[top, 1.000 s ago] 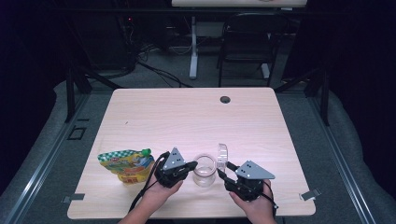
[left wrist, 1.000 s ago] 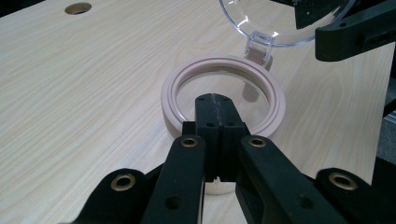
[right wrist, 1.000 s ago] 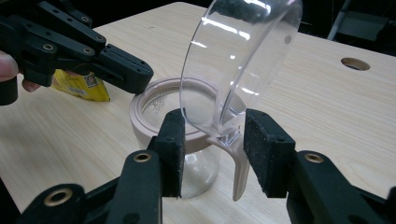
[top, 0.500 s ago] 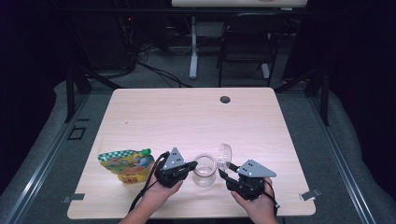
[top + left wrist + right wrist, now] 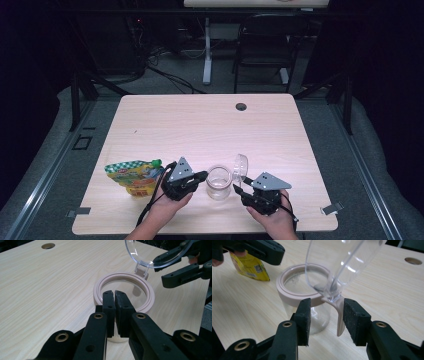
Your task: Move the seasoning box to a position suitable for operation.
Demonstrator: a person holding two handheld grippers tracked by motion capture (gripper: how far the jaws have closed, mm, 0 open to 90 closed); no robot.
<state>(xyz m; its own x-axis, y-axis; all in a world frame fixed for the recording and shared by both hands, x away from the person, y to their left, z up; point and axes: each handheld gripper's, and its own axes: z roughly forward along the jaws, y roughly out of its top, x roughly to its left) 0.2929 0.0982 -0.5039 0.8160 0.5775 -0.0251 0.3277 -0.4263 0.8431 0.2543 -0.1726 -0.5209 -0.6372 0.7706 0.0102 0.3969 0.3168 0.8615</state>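
While I stand at the near edge of the wooden table [image 5: 210, 125], both my hands come in low over its front half, one gripper in each. Largest of the loose things is the yellow-and-green snack pouch [image 5: 131, 173], lying flat near the front left, just beside my left hand. Right of it, between my two grippers, stands the clear glass jar [image 5: 218, 182] with its pale pinkish rim ring [image 5: 123, 291], upright on the wood. My left gripper [image 5: 199, 176] sits against the jar's left side; in the left gripper view its jaws are almost together, pinched on the near edge of the rim ring with only a thin slit between the pads. My right gripper [image 5: 239, 191] is just beside the jar on its right, jaws spread wide. In the right gripper view the pads stand on either side of the lid's hinge tab [image 5: 339, 315], and I cannot tell whether either pad touches it. The clear domed lid [image 5: 240, 167] is swung up, tilted on its hinge at the jar's right side, above my right jaws. Far across the table is a small round cable hole [image 5: 241, 106].
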